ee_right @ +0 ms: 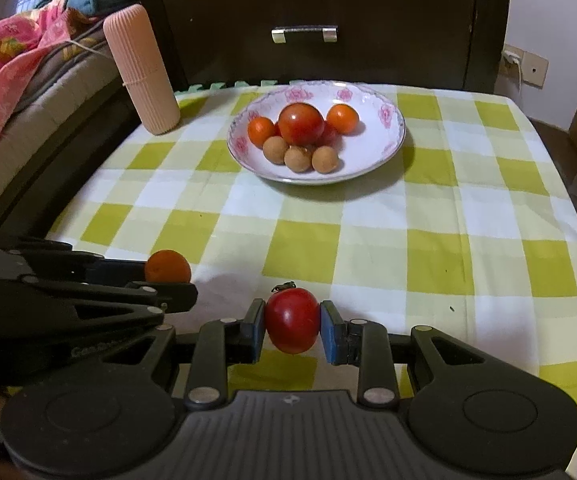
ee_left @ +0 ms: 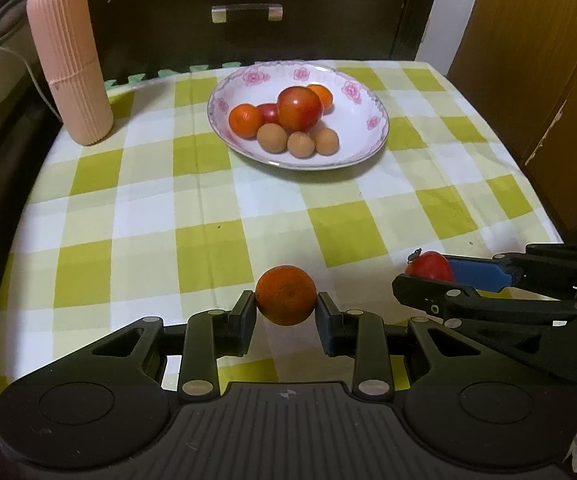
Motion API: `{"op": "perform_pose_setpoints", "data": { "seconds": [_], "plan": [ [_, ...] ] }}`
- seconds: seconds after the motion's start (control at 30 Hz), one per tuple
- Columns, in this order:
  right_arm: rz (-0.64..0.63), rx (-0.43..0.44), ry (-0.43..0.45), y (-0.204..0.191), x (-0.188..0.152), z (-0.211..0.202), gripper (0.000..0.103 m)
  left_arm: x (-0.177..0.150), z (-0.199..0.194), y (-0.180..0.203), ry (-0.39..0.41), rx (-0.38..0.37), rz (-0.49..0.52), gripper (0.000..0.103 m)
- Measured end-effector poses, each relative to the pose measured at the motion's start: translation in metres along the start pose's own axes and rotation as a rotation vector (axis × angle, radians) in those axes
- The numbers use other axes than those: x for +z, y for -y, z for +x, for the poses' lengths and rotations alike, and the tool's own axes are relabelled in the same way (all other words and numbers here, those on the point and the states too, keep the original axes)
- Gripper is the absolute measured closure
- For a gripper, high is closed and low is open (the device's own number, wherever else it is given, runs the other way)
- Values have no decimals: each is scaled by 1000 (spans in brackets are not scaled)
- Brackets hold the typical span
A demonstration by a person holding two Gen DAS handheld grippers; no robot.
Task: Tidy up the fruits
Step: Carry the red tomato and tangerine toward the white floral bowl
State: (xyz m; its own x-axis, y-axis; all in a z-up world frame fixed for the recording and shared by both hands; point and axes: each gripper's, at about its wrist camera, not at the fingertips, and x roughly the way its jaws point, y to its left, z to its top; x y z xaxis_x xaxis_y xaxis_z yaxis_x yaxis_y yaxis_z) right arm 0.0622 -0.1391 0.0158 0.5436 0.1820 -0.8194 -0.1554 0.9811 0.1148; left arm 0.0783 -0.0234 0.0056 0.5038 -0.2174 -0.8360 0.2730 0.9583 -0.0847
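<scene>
My left gripper (ee_left: 286,306) is shut on an orange (ee_left: 286,295) near the front of the table; the orange also shows in the right wrist view (ee_right: 167,266). My right gripper (ee_right: 292,320) is shut on a red tomato (ee_right: 292,320) with a small stem, to the right of the left gripper; the tomato also shows in the left wrist view (ee_left: 429,266). A white flowered bowl (ee_left: 352,136) (ee_right: 372,156) at the back of the table holds a large tomato (ee_left: 299,108), small oranges, and three tan round fruits (ee_left: 300,144).
A tall ribbed pink container (ee_left: 68,60) (ee_right: 142,70) stands at the back left corner of the green-checked tablecloth (ee_left: 208,216). A dark drawer cabinet (ee_left: 248,8) stands behind the table. Bedding (ee_right: 16,80) lies to the left.
</scene>
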Motion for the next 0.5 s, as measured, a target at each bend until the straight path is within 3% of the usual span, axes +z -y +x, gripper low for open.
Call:
{"op": "perform_pose_setpoints", "data": {
  "seconds": [0.5],
  "plan": [
    [47, -3, 69, 9, 25, -7, 75, 39, 1, -2, 68, -12, -7, 65]
  ]
}}
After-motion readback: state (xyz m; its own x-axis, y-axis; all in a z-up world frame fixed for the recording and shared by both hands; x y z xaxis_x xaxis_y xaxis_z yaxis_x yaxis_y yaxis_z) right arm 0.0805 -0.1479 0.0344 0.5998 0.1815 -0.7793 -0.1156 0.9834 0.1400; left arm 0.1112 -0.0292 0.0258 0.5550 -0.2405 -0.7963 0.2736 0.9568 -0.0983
